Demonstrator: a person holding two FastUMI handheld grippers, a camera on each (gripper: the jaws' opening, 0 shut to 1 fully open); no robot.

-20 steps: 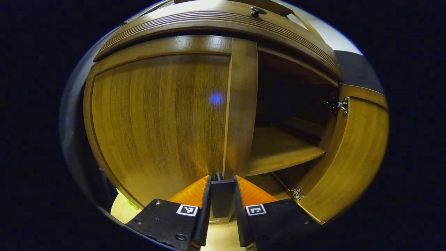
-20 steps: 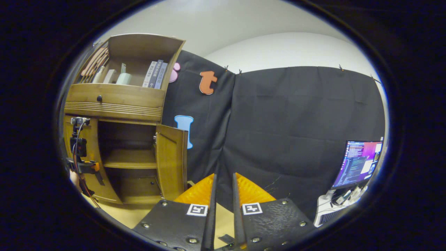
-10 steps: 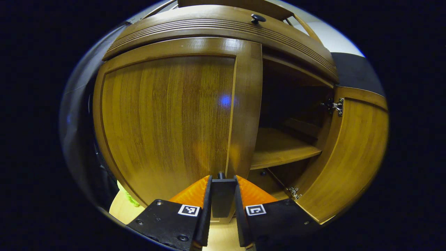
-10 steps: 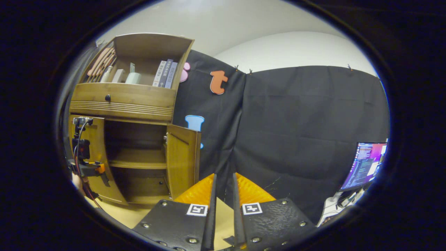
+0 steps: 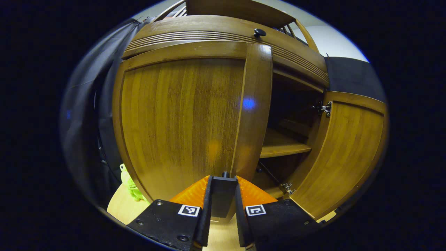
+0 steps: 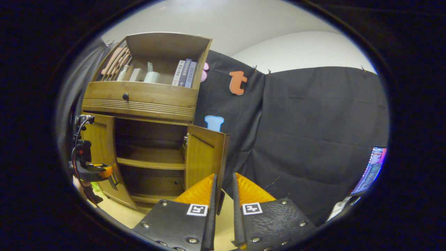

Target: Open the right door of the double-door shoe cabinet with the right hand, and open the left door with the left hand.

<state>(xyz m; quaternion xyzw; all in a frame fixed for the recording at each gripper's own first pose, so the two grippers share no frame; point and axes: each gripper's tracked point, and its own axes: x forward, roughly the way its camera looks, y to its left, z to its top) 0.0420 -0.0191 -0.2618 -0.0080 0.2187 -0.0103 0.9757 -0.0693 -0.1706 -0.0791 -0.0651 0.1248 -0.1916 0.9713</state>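
Both of my grippers are in play. My left gripper (image 5: 223, 195) has its two fingers pressed on the dark knob (image 5: 223, 195) at the free edge of the left door (image 5: 181, 122), pinching it from either side; a small dark stem pokes up just past the knob, against the door's inner stile. That door stands swung out at an angle from the cabinet (image 5: 223, 35), its wood panel close in front of me. Past its edge I see the dark inside of the cabinet with a shelf (image 5: 282, 144), and beyond that the right door (image 5: 345, 150) hanging wide open on its metal hinges (image 5: 324, 108). Above the doors runs a ribbed drawer front with a small round pull (image 5: 259, 32). A bright green toy (image 5: 129, 181) lies on the pale floor (image 5: 120, 209) by the cabinet's left foot.

My right gripper (image 6: 223, 198) is well back from the cabinet, fingers drawn nearly together with a narrow gap and nothing between them. From there I see the left gripper (image 6: 95, 170) at the left door (image 6: 101, 146), the right door (image 6: 204, 160) open, books (image 6: 184, 72) on the top shelf, and a lit monitor (image 6: 371, 170) far right.
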